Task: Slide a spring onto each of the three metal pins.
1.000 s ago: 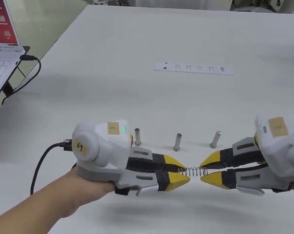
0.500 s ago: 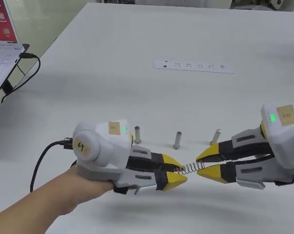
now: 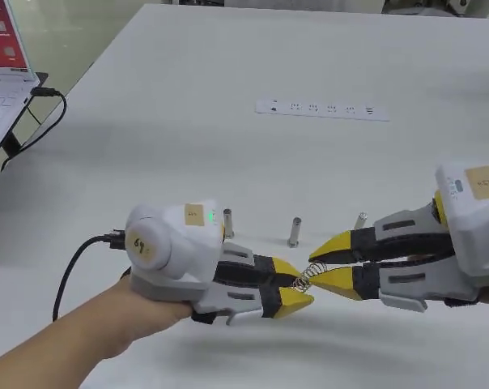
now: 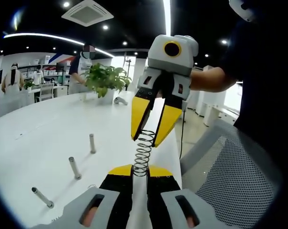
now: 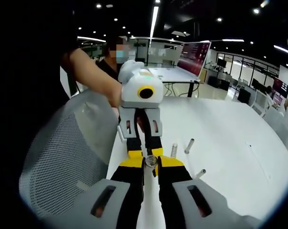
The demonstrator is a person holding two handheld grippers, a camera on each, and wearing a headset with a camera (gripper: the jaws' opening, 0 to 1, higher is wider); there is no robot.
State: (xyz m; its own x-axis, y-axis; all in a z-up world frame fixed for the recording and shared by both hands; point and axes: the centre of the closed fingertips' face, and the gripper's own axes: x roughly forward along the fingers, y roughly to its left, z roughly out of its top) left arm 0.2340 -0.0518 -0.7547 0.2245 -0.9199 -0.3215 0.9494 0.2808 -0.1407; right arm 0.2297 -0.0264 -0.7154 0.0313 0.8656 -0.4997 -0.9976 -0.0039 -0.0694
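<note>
A small metal spring (image 3: 308, 275) hangs in the air between my two grippers. My left gripper (image 3: 298, 293), held in a hand, is shut on the spring's (image 4: 143, 151) near end. My right gripper (image 3: 321, 267) comes in from the right with its yellow jaws apart, one on either side of the other end; its own view looks down the spring's coil (image 5: 151, 161) between its fingertips. Three bare metal pins stand in a row on the white table just behind the grippers: left pin (image 3: 227, 223), middle pin (image 3: 295, 231), right pin (image 3: 360, 220).
A white power strip (image 3: 321, 110) lies farther back on the table (image 3: 188, 97). An open laptop (image 3: 3, 73) and its black cable (image 3: 50, 121) are at the far left edge. A grey mesh chair (image 5: 63, 148) stands beside the table.
My right gripper has moved left and a little up, closer to the left gripper, so its jaws now straddle more of the spring. The spring has tilted upward to the right.
</note>
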